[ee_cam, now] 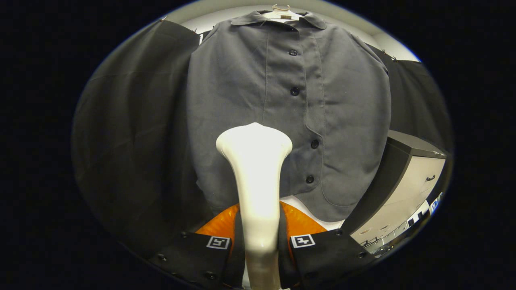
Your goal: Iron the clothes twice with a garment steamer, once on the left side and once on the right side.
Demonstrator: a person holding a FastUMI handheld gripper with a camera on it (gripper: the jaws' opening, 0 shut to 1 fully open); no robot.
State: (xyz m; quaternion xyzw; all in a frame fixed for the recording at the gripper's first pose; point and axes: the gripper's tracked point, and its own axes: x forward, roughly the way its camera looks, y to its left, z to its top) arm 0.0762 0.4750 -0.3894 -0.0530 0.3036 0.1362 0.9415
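Fingers [258, 243] clamp smooth flared steamer [254, 161] before shirt [290, 108].

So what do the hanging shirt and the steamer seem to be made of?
The grey shirt looks like matte woven cloth: soft folds, stitched placket, dark buttons. The steamer looks like smooth glossy white plastic, given its sheen, though that's a guess. The hand-held gripper is shut on the steamer, whose neck sits between its fingers.

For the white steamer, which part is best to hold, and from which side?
Hold the steamer at its slim neck, where the tongs already close on it, one finger per side. The neck is narrow and upright; the flared head above, facing the grey shirt, would resist slipping.
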